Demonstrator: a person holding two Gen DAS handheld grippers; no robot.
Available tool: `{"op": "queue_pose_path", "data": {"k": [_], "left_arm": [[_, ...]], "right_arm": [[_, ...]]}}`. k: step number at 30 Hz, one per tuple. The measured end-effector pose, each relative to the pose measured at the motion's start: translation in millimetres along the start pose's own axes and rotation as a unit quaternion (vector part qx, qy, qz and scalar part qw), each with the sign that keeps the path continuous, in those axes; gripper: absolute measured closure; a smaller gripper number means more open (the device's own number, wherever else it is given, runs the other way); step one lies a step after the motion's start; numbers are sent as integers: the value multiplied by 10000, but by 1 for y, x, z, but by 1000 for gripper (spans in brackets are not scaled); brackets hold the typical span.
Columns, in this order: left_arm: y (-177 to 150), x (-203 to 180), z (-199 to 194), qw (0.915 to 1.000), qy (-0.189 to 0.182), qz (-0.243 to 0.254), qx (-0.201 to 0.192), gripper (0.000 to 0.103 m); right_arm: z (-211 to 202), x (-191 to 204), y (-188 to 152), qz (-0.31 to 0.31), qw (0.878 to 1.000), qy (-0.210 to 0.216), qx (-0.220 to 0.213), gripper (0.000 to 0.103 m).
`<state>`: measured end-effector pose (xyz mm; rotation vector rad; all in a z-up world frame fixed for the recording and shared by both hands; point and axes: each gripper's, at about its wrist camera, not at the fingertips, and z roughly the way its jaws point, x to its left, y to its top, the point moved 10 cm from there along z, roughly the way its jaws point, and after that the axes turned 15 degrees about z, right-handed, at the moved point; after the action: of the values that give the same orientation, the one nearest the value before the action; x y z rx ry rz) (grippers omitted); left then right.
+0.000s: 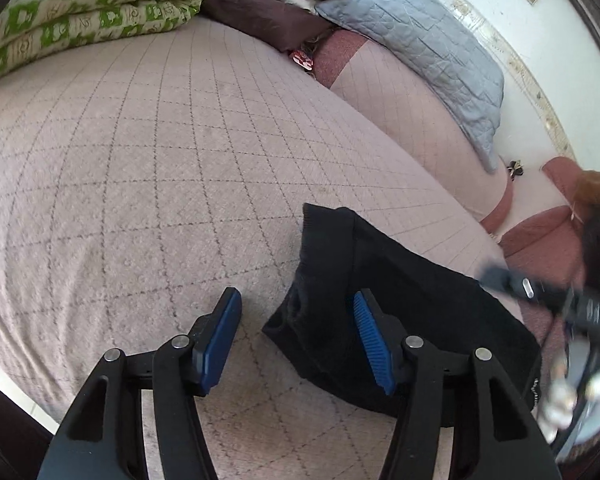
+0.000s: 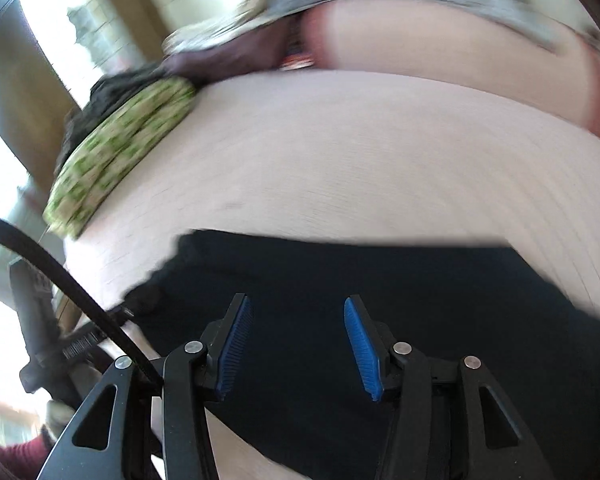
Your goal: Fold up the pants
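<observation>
The black pants lie bunched on the quilted bed, near its edge. Your left gripper straddles their left hem, tilted down, jaws partly apart and gripping nothing; closing here could pinch the bedcover too. Your right gripper hovers over the cloth, jaws apart, empty.

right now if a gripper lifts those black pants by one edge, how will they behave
The black pants will probably droop and unfold: they lie limp and creased on the bedspread. Likely light, being thin, soft cloth. The ribbed blue pads should hold them without much slipping.
</observation>
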<state>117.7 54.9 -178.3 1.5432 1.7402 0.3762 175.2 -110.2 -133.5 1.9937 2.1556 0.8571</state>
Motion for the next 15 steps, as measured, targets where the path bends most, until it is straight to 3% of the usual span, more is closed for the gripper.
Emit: {"op": "queue_pose_path", "data": {"k": [3,6,11,15], "left_arm": [[-4,1,-1,10000,63,8,-3,56],[-4,2,-1,9999,50,-102,-37,57],[-11,2,-5,9993,1,-328,-197,57],[-15,0,-6,9997,80,-210,-131,62]], "right_arm": [[35,32,26,-472,9983,91,342,44],[73,61,32,-792,9939,-5,767,43],[132,92,8,-1477,9752,-398,1601,42],[156,99,-7,-1989,9601,-856,1771,41]]}}
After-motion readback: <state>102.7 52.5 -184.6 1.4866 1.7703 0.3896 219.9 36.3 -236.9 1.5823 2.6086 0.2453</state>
